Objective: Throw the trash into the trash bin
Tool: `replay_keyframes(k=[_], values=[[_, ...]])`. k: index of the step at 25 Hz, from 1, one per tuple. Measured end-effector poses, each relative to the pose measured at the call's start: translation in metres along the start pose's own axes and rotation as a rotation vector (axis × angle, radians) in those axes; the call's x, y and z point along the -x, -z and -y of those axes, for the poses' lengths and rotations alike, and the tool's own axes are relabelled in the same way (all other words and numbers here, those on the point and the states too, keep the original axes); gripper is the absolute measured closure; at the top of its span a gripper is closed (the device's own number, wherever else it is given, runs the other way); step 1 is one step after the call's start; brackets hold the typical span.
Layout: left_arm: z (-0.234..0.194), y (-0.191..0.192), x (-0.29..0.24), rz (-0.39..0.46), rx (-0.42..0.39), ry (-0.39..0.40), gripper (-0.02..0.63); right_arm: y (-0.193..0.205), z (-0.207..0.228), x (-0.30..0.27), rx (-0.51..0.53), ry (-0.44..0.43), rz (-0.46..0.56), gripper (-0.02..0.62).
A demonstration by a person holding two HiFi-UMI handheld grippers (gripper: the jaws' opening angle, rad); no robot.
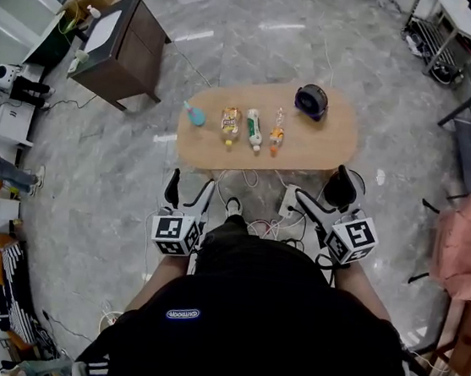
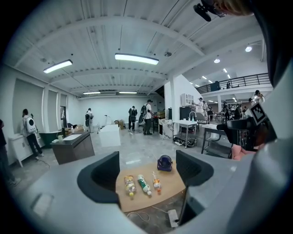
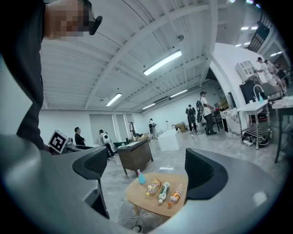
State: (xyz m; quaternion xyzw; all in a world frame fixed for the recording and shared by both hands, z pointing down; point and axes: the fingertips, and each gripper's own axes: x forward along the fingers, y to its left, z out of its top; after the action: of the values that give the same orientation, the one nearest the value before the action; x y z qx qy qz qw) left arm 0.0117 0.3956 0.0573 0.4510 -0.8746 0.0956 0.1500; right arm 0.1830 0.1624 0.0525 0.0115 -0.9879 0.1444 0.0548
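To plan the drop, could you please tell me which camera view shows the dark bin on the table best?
The head view: the dark bin sits unobstructed at the wooden table's far right end. The left gripper view shows the bin smaller, beyond the bottles. The right gripper view misses it: the right claw covers that end.

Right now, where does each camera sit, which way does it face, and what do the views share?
Head view: on the person's head, facing steeply down at the wooden table; dark torso, left claw and right claw show.
Left gripper view: on the left claw, facing forward through open jaws at the table; right claw's marker cube at right.
Right gripper view: on the right claw, facing the table through open jaws; left claw's cube at left.
Shared: all three show the table's three bottles.
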Motion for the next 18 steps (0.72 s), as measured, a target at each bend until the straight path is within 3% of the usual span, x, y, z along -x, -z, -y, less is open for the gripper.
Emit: replay_keyframes(k=[9,15,18], values=[[-0.072,0.019,-0.059,-0.027,0.006,0.098,0.219,0.067,0.021,-0.083,-0.004,0.141,-0.175,0.054],[-0.149,0.022,-0.113,-0.011,-0.027,0.172,0.232,0.128,0.053,-0.155,-0.124,0.328,-0.268,0.078],[-0.191,0.043,-0.135,-0.071,0.008,0.198,0.235,0.147,0.061,-0.2,-0.145,0.391,-0.319,0.08]])
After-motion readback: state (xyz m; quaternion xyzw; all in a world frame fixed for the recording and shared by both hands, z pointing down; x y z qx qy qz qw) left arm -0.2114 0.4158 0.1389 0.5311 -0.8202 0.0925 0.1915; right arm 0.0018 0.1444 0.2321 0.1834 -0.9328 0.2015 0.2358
